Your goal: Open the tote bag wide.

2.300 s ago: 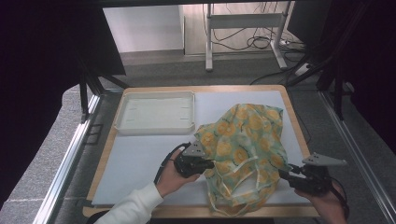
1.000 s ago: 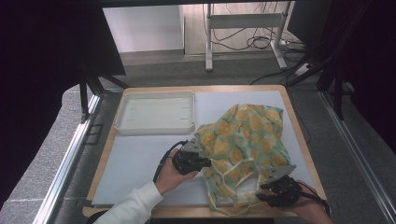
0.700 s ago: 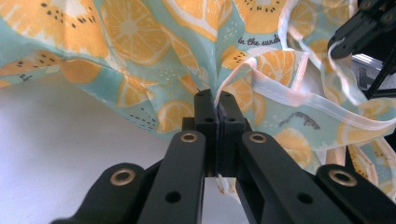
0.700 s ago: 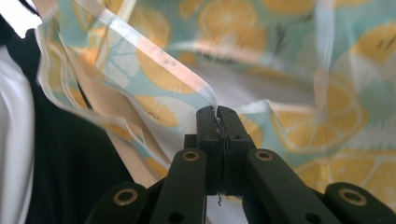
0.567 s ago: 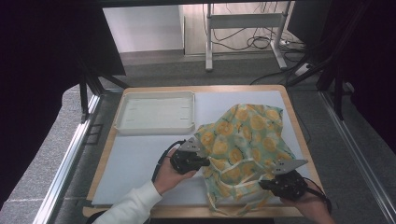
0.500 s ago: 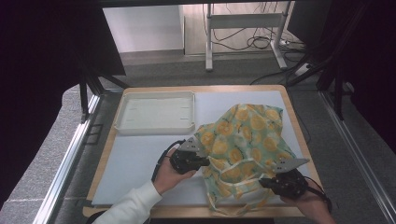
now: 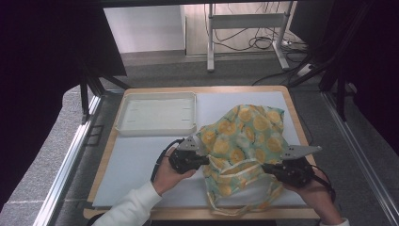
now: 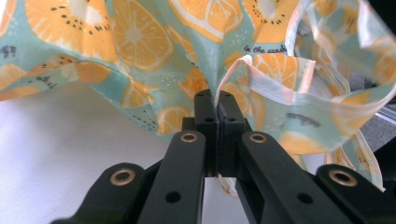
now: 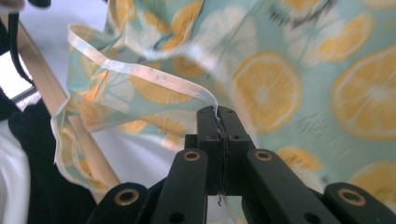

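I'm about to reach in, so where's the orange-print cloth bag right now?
In the high view the cloth bag lies on the table's near right part, clamped between the left gripper and right gripper, right of the white tray.

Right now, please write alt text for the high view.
Two hand-held grippers, left gripper and right gripper, pinch a crumpled teal cloth bag printed with orange slices on a pale table mat. A shallow white tray sits behind.

In the high view the orange-print cloth (image 7: 244,141) covers the tips of the left gripper (image 7: 203,160) and right gripper (image 7: 266,167); the person's right hand (image 7: 320,200) is cut off by the bottom edge; in the right gripper view the cloth is blurred; its small printed lettering stays unreadable.
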{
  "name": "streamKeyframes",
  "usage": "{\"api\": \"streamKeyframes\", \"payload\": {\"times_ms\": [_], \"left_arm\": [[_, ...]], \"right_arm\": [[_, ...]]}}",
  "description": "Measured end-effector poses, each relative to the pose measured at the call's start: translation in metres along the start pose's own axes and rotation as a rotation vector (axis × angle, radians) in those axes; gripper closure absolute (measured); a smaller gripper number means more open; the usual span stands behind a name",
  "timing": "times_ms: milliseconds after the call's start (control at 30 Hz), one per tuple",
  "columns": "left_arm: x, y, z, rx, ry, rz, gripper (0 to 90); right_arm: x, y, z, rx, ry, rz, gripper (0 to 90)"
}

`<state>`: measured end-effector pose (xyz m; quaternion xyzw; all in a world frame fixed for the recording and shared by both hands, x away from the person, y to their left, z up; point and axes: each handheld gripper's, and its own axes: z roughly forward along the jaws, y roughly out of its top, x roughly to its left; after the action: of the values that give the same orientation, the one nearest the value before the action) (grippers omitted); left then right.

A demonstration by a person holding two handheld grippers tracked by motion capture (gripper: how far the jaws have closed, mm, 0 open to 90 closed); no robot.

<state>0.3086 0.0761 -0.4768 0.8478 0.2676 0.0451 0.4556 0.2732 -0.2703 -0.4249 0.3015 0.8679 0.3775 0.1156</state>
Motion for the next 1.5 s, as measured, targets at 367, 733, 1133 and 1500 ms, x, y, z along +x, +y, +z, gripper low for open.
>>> {"api": "streamKeyframes", "payload": {"times_ms": [367,733,1133,1500], "left_arm": [[0.005,0.008,-0.012,-0.035,0.002,-0.010,89.5],[0.009,0.017,-0.023,-0.064,0.003,-0.014,89.5],[0.021,0.040,-0.036,-0.120,0.019,-0.035,89.4],[0.031,0.048,-0.030,-0.102,0.029,-0.048,89.4]], "right_arm": [[-0.016,0.030,-0.012,-0.057,-0.061,-0.011,88.7],[-0.037,0.061,-0.022,-0.109,-0.138,-0.012,88.7],[-0.067,0.091,-0.018,-0.137,-0.182,0.017,88.7],[-0.084,0.114,-0.015,-0.142,-0.189,0.033,88.8]]}}
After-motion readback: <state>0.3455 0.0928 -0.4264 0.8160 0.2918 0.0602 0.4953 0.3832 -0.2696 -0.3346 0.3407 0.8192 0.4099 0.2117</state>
